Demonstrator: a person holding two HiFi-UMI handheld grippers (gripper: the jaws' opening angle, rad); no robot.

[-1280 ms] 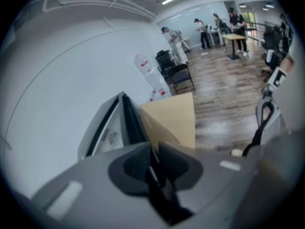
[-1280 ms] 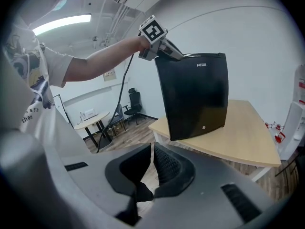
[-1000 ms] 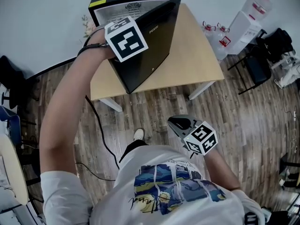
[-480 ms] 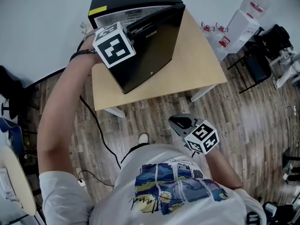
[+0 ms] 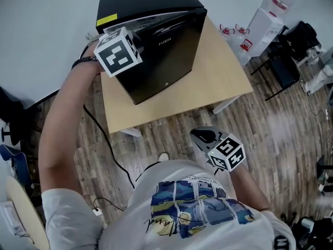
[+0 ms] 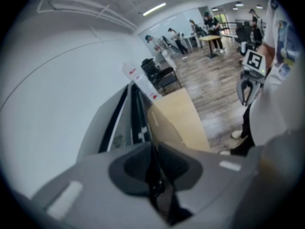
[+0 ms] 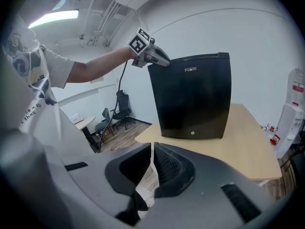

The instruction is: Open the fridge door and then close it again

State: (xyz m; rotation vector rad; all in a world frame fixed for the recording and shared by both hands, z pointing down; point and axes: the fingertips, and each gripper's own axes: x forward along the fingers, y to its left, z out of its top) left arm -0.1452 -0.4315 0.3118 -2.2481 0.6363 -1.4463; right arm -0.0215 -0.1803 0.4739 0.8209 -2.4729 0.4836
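Note:
A black mini fridge [image 5: 156, 4] stands on a light wooden table [image 5: 218, 77]. Its door [image 5: 166, 56] hangs only a narrow crack ajar, with a strip of white interior showing. My left gripper [image 5: 134, 39] is at the door's top corner on its opening side, shut on the thin door edge [image 6: 138, 113]. The right gripper view shows that same grip [image 7: 159, 58] at the fridge's [image 7: 195, 99] upper left corner. My right gripper [image 5: 204, 137] hovers low over the floor in front of the table, shut and empty.
A white water dispenser [image 5: 265, 20] and black chairs [image 5: 291, 56] stand right of the table. A black cable [image 5: 104, 139] trails over the wood floor at the left. An office chair [image 7: 121, 111] stands beyond the table. People stand far off [image 6: 209, 20].
The door has swung from clearly ajar to nearly closed, with my left gripper moving along on its edge. The right gripper has shifted only slightly.

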